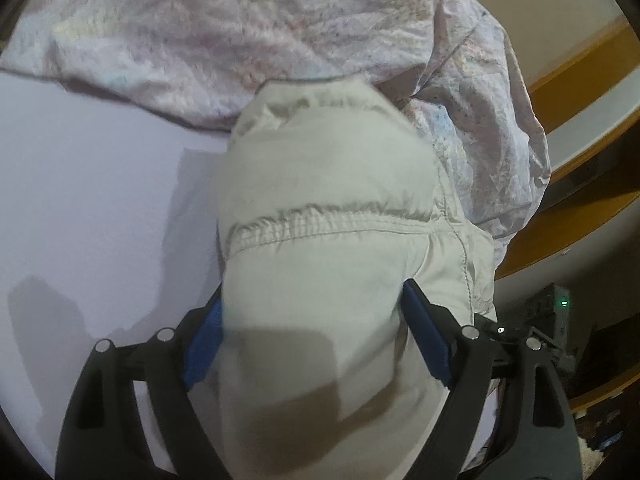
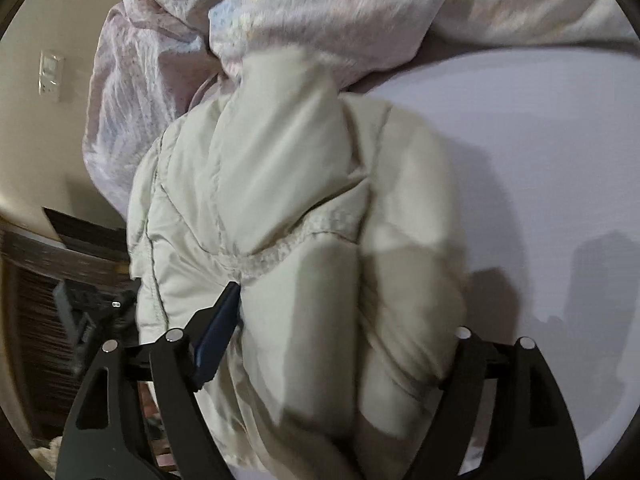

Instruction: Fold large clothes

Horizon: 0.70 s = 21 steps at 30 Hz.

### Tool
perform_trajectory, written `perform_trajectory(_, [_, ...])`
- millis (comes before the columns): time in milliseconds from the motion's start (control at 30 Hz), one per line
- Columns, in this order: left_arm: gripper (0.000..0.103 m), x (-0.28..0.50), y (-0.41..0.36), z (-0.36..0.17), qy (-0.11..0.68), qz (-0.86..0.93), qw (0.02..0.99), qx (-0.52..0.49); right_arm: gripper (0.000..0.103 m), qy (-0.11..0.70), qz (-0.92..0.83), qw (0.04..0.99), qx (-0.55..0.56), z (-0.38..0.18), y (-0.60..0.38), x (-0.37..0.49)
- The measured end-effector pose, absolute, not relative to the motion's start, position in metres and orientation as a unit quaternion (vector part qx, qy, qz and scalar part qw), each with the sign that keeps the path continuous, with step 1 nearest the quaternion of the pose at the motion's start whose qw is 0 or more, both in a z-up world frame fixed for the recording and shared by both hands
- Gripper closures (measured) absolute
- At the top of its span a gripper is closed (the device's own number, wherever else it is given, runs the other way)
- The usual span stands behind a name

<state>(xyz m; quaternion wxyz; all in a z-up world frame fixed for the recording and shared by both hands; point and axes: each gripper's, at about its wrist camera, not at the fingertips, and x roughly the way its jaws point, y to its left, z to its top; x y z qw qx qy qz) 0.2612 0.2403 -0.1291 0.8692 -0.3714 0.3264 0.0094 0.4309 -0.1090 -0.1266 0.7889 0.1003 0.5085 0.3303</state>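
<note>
A pale beige padded stitched garment (image 1: 320, 208) bulges between the 2 blue-padded fingers of the left tool (image 1: 316, 344), which clamps it. The right tool (image 2: 340, 340) grips another bunch of it (image 2: 280, 200), above a white bed sheet (image 1: 88, 200) beside a crumpled pastel floral cover (image 1: 200, 32).

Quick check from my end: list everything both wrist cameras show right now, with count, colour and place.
Garment: one, cream-beige, bunched, stitched seam across it, lying on the sheet and running between both tongs.
Quilt: one, pale pink-lilac print, crumpled beyond the garment.
Sheet: one, plain lilac-white, beneath the garment.
Wooden trim: brown, far right of the left view.
Device with green light: one, dark, lower right of the left view.
Wall switch plate: one, white, left edge of the right view.
Left tongs: black, blue pads, closed on the garment.
Right tongs: black, closed on the garment; only the left blue pad visible.
</note>
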Motion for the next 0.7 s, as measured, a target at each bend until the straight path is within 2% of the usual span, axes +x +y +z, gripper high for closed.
perform_trajectory(233, [0.011, 0.253, 0.229, -0.079, 0.296, 0.028, 0.909, -0.292, 0.024, 0.395, 0.282, 0.873, 0.051, -0.081, -0.118, 0.399])
perform_trajectory(300, [0.011, 0.261, 0.218, -0.073, 0.303, 0.024, 0.913, -0.274, 0.040, 0.370, 0.297, 0.880, 0.021, -0.073, -0.097, 0.392])
perform_trajectory(400, [0.011, 0.275, 0.199, -0.071, 0.311, 0.015, 0.918, -0.245, 0.050, 0.333, 0.310, 0.890, -0.045, -0.068, -0.063, 0.377])
perform_trajectory(533, [0.011, 0.290, 0.183, -0.069, 0.309, 0.016, 0.928, -0.209, 0.050, 0.297, 0.316, 0.897, -0.088, -0.066, -0.026, 0.378])
perform_trajectory(700, [0.006, 0.308, 0.168, -0.076, 0.314, 0.041, 0.938, -0.143, 0.050, 0.318, 0.292, 0.894, -0.115, -0.087, -0.016, 0.392])
